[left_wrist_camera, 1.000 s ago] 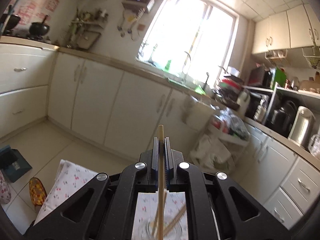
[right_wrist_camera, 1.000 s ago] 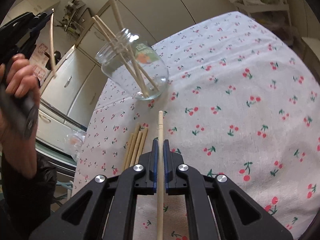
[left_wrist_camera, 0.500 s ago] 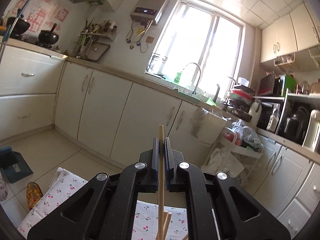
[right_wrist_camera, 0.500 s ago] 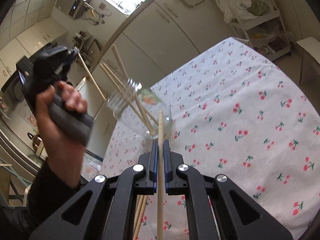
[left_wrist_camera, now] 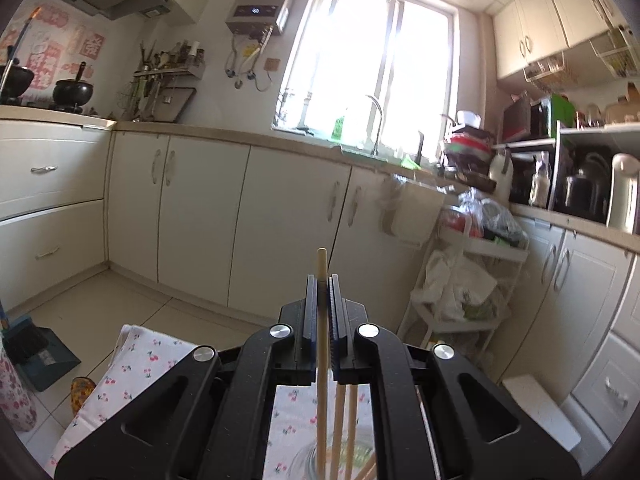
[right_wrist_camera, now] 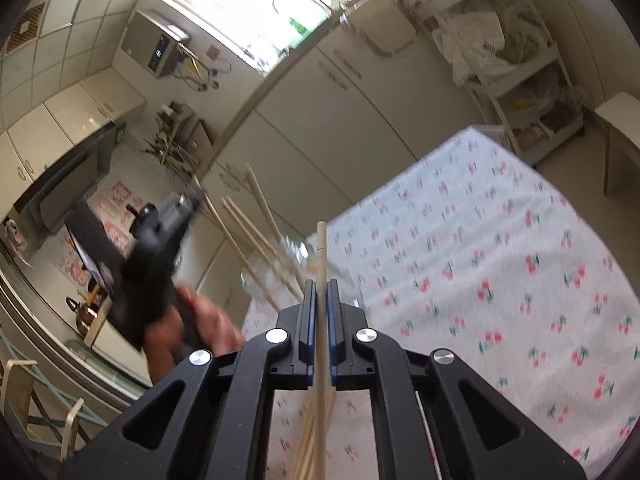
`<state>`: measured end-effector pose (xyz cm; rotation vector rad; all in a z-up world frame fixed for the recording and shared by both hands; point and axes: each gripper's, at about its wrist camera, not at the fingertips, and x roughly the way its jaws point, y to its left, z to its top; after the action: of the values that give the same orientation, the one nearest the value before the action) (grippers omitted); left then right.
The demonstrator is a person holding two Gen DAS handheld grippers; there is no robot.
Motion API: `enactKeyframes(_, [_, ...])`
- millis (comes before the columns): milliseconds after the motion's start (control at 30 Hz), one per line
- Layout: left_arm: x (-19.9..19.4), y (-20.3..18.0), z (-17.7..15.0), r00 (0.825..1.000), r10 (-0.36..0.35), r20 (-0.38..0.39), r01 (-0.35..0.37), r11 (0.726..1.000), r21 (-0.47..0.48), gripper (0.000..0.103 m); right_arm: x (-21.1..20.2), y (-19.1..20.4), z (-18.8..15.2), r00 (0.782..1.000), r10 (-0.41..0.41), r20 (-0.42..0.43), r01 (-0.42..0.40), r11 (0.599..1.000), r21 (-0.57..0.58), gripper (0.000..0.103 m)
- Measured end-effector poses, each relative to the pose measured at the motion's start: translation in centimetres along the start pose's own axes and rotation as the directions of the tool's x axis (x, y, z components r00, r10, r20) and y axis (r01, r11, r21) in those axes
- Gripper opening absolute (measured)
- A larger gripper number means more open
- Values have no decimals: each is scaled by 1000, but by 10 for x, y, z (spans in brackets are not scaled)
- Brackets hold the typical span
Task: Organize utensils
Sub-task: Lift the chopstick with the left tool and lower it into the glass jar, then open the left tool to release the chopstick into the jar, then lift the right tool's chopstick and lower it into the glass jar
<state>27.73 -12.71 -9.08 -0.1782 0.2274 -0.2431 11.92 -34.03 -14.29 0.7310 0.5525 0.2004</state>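
Note:
My left gripper (left_wrist_camera: 321,280) is shut on a wooden chopstick (left_wrist_camera: 321,360) that runs straight down between its jaws into the mouth of a glass jar (left_wrist_camera: 308,460) below it, where other chopsticks (left_wrist_camera: 344,420) lean. In the right wrist view the same jar (right_wrist_camera: 296,258) stands on the cherry-print tablecloth (right_wrist_camera: 480,280) with several chopsticks (right_wrist_camera: 260,236) sticking out. The left gripper (right_wrist_camera: 196,196), held by a hand (right_wrist_camera: 200,324), hovers at its left. My right gripper (right_wrist_camera: 318,284) is shut on another chopstick (right_wrist_camera: 320,264), lifted above loose chopsticks (right_wrist_camera: 310,436) lying under it.
Cream kitchen cabinets (left_wrist_camera: 192,216) and a bright window (left_wrist_camera: 372,68) fill the far side. A white rack (right_wrist_camera: 516,64) with bags stands past the table's far corner, a white stool (right_wrist_camera: 620,128) to the right. A dustpan (left_wrist_camera: 44,352) lies on the floor at left.
The left gripper has sunk, bringing its chopstick down into the jar. The right gripper has risen and tipped up, lifting its chopstick off the cloth toward the jar.

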Motion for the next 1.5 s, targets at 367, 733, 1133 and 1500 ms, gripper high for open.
enactKeyframes(367, [-6,3,-22,993,-48,-110,59,994,95,6,-1,33,50,982,52,181,-46,998,-37,6])
enactKeyframes(733, [-45,33,-18,993,-26,-117,36,996,87,64,9,77,80,929,101,356,-52,988,-145,6])
enactKeyframes(1133, [-92,123,-56,970,127,-207,-155,979,-129,74,68,106,81,838,27,545,99,975,-200,6])
enactKeyframes(1500, [-90,131,-71,965,79,-251,-124,978,-167,74,92,106,47,831,-49,554,231,937,-263,6])
